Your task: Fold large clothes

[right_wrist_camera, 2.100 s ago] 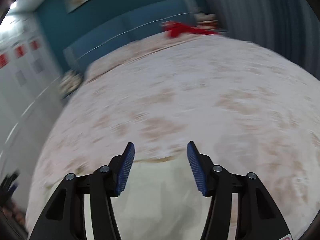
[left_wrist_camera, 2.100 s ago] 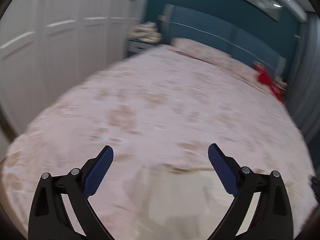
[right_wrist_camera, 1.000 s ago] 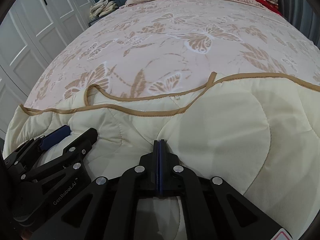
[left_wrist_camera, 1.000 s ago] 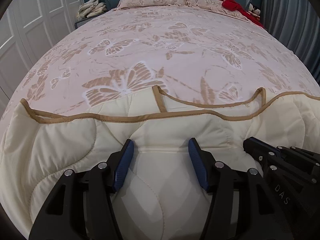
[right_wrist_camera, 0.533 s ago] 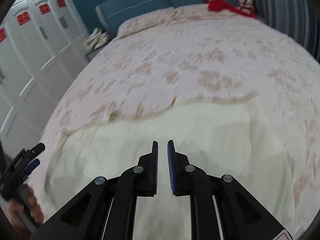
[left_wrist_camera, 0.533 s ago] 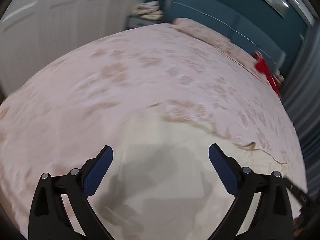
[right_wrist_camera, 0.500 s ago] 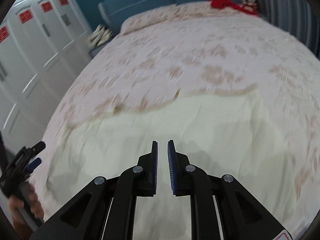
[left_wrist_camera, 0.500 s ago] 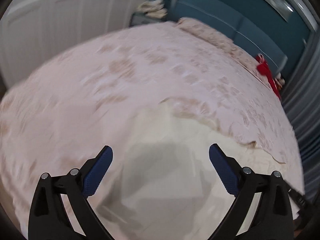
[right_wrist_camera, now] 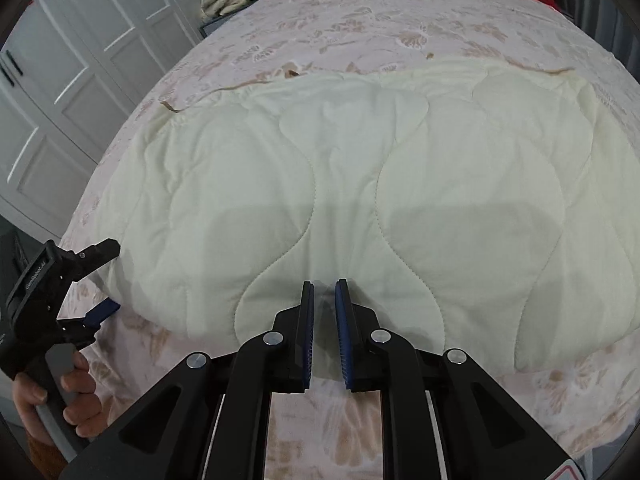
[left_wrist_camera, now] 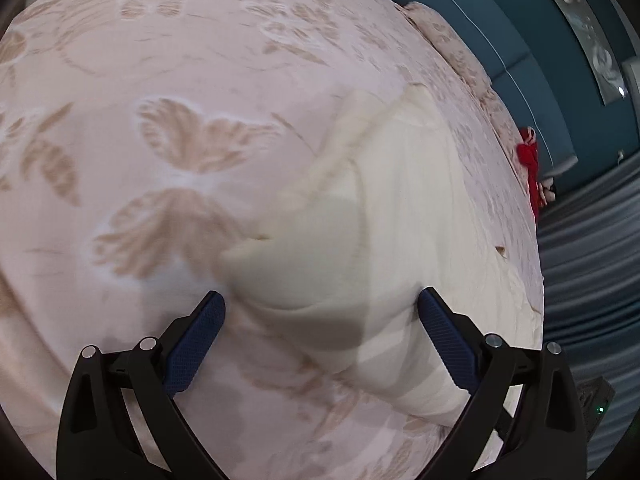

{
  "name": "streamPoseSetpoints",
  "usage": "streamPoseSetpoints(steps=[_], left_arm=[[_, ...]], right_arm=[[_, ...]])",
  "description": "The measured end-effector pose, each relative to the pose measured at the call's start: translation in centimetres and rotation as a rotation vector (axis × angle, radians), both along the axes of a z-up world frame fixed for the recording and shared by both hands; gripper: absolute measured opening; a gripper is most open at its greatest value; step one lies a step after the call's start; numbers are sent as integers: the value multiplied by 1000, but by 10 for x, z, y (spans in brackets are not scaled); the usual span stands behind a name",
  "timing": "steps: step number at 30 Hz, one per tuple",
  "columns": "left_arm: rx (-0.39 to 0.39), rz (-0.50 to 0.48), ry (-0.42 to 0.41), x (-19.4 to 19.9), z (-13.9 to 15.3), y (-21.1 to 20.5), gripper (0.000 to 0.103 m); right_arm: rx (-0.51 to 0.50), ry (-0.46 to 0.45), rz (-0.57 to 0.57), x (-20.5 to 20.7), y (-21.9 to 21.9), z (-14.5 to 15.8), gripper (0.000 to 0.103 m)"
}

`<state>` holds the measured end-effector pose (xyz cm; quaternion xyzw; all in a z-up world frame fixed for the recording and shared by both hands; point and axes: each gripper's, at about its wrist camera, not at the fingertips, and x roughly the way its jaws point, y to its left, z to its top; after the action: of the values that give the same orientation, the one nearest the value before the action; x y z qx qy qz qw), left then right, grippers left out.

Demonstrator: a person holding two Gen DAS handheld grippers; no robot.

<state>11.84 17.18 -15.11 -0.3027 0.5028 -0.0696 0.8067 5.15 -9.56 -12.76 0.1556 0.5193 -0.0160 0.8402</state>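
A cream quilted garment (right_wrist_camera: 360, 184) with tan trim lies spread flat across the near part of the pink butterfly bedspread (right_wrist_camera: 360, 28). In the left wrist view the garment (left_wrist_camera: 384, 208) is blurred and its left end lies between the open fingers. My left gripper (left_wrist_camera: 320, 320) is open and empty at that end; it also shows in the right wrist view (right_wrist_camera: 102, 280). My right gripper (right_wrist_camera: 324, 304) hovers at the garment's near edge with its pads a narrow gap apart and nothing between them.
White wardrobe doors (right_wrist_camera: 80, 64) stand to the left of the bed. A teal headboard (left_wrist_camera: 520, 60) is at the far end, with pillows and a red item (left_wrist_camera: 530, 164). Grey curtains (left_wrist_camera: 592, 248) hang on the right side.
The left gripper has swung down close to the garment's left end and the bedspread. The right gripper has dropped nearer to the garment's near edge. The garment now lies flat and spread.
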Motion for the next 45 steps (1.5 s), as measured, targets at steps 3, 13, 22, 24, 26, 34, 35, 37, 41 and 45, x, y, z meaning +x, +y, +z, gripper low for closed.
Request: streamPoseSetpoints(steps=[3, 13, 22, 24, 26, 34, 35, 37, 41, 45], left_arm=[[-32, -37, 2, 5, 0, -10, 74], [-15, -127, -118, -4, 64, -44, 27], [33, -230, -283, -13, 136, -85, 19], [48, -250, -307, -16, 146, -94, 18], [52, -269, -328, -21, 154, -105, 18], [138, -432, -392, -49, 169, -169, 17], [147, -457, -401, -53, 170, -181, 17], [176, -515, -426, -61, 172, -205, 17], [200, -628, -467, -71, 177, -250, 17], [219, -728, -449, -78, 168, -296, 17]], right_arm=[[22, 7, -20, 3, -6, -13, 9], [52, 8, -50, 9, -14, -28, 2], [167, -60, -81, -20, -43, 23, 0], [174, -44, -75, -31, -49, 24, 0], [200, -15, -67, -34, -52, 12, 0], [313, 18, -107, -22, -52, -29, 1], [347, 17, -121, -21, -55, -34, 1], [386, 14, -131, -20, -59, -36, 1], [453, -41, -137, -45, -75, -16, 1], [399, -87, -188, -98, -116, 14, 1]])
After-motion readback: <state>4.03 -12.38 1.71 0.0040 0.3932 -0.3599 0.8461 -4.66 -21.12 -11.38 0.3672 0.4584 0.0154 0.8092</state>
